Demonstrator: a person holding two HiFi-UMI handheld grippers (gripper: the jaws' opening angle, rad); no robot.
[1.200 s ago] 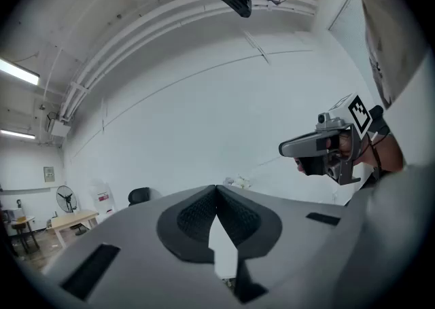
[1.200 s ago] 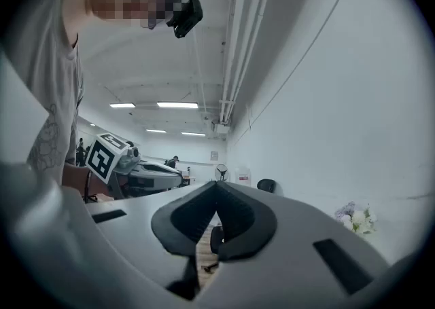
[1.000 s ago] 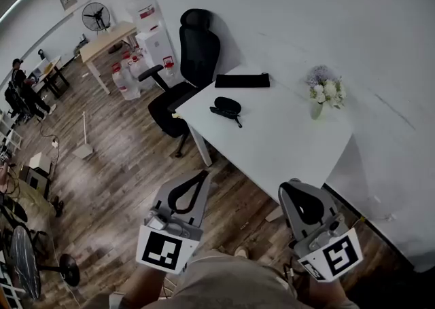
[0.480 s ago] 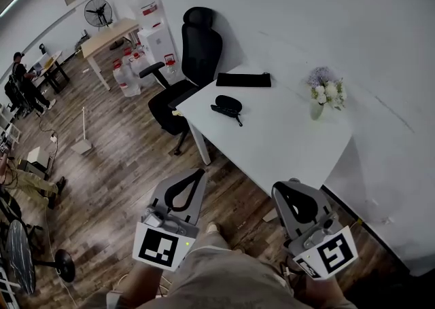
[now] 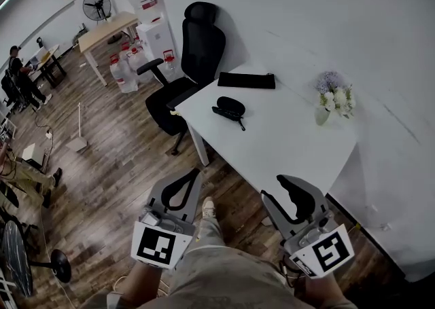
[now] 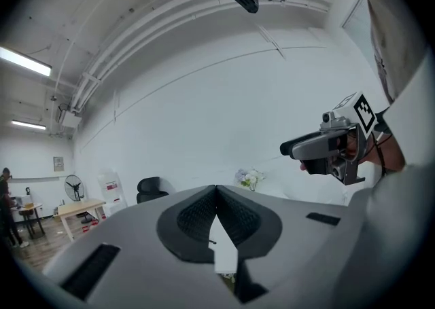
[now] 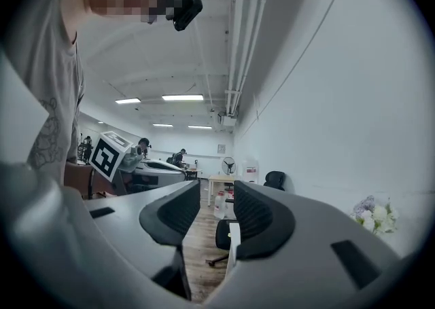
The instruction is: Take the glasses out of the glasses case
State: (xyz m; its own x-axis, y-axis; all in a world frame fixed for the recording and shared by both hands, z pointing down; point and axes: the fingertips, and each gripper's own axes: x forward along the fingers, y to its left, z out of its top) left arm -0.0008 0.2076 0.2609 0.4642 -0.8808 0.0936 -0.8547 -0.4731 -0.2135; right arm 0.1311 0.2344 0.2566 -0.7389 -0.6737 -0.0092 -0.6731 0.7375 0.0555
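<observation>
The black glasses case (image 5: pixel 227 106) lies closed on the white table (image 5: pixel 285 144), near its far left corner, with a thin strap trailing off it; no glasses show. Both grippers are held low over the wooden floor, well short of the table. My left gripper (image 5: pixel 196 172) is shut with nothing in it, its tips touching in the left gripper view (image 6: pixel 216 187). My right gripper (image 5: pixel 274 186) has its jaws opening, with a clear empty gap between them in the right gripper view (image 7: pixel 216 185). Neither gripper view shows the case.
A flat black pouch (image 5: pixel 246 80) lies behind the case at the table's far edge. A vase of flowers (image 5: pixel 333 99) stands at the table's right. A black office chair (image 5: pixel 194 60) sits at the table's left end. Water bottles (image 5: pixel 126 73) and a wooden desk (image 5: pixel 105 32) are farther left.
The right gripper's jaws have opened from shut. Both grippers have moved a little forward toward the table, and a foot now shows between them.
</observation>
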